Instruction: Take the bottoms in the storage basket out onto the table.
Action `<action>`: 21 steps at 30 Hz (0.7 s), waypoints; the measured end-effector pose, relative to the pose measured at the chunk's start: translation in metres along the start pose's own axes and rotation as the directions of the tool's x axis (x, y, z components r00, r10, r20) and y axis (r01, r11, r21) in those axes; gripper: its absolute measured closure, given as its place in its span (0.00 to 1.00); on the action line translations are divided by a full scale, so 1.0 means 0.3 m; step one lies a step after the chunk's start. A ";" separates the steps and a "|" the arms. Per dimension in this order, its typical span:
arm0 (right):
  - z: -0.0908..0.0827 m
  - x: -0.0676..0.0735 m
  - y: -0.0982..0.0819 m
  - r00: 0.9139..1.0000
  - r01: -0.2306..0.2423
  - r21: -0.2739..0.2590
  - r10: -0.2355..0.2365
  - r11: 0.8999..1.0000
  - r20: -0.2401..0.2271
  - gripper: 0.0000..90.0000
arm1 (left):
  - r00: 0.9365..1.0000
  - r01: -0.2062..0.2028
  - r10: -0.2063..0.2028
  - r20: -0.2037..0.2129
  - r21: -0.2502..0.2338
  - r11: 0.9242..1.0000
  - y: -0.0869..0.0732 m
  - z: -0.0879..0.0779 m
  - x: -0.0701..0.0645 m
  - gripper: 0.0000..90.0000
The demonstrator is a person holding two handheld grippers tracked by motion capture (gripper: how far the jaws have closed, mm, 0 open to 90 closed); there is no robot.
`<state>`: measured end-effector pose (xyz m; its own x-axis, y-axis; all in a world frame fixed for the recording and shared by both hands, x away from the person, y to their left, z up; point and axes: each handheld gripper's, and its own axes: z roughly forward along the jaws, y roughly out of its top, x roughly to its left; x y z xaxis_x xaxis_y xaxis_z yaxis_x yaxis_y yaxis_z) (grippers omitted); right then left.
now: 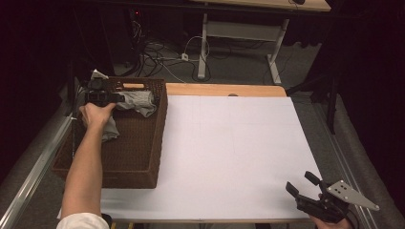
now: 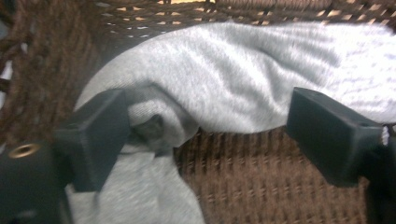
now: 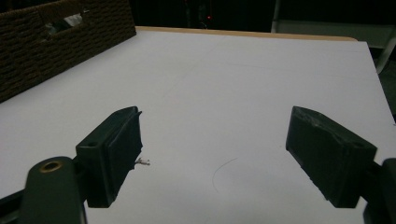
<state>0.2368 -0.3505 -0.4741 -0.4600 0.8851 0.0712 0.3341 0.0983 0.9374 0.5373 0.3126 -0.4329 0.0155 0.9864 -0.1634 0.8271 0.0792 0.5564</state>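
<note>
A brown wicker basket (image 1: 138,152) stands on the left side of the table. A crumpled grey cloth (image 1: 141,101) lies in its far end, draped up against the wall. My left gripper (image 1: 118,98) reaches into the basket, held by a hand. In the left gripper view it (image 2: 208,109) is open, jaws wide apart, with the grey cloth (image 2: 243,70) bulging between them and its left finger (image 2: 100,135) pressed into a fold. My right gripper (image 1: 301,182) hovers open at the table's near right corner, and in its own view it (image 3: 212,126) has nothing between the jaws.
A white sheet (image 1: 229,143) covers the table to the right of the basket, with a wooden edge (image 1: 219,89) at the back. The basket's wall (image 3: 56,42) shows far left in the right gripper view. Cables and a desk frame (image 1: 205,43) lie on the floor beyond.
</note>
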 end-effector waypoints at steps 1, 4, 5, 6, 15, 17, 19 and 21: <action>0.000 0.000 0.000 1.000 0.000 0.000 0.000 1.000 0.000 0.21 | 1.000 0.003 -0.003 -0.003 0.006 1.000 0.003 0.003 0.001 0.14; 0.000 -0.001 0.000 1.000 0.004 0.002 -0.004 1.000 0.002 0.21 | 1.000 0.011 -0.011 -0.007 0.013 1.000 0.012 0.012 0.002 0.14; 0.002 -0.001 0.000 1.000 0.000 0.005 0.000 1.000 0.003 0.21 | 1.000 0.023 -0.023 0.001 0.010 1.000 0.013 0.013 0.006 0.14; 0.002 -0.001 0.000 1.000 0.000 0.005 0.000 1.000 0.003 0.21 | 0.999 0.035 -0.036 0.010 0.005 0.999 0.015 0.014 0.012 0.14; 0.009 0.001 -0.001 1.000 0.007 0.024 -0.007 1.000 0.012 0.22 | 0.999 0.032 -0.032 -0.029 0.020 0.999 0.004 0.089 0.001 0.11; 0.010 0.003 -0.001 1.000 0.015 0.026 -0.016 1.000 0.015 0.22 | 0.999 0.041 -0.041 -0.026 0.014 0.999 0.001 0.098 0.005 0.11; 0.011 0.003 -0.001 1.000 0.013 0.026 -0.013 1.000 0.018 0.22 | 0.999 0.047 -0.046 -0.027 0.017 0.999 -0.002 0.111 0.005 0.12; 0.012 0.003 -0.001 1.000 0.012 0.026 -0.012 1.000 0.018 0.22 | 0.998 0.067 -0.067 -0.008 0.043 0.997 -0.004 0.128 0.008 0.12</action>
<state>0.2393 -0.3482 -0.4754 -0.4492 0.8918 0.0533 0.3499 0.1207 0.9290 0.5579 0.3094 -0.4652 -0.0443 0.9800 -0.1941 0.8496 0.1392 0.5087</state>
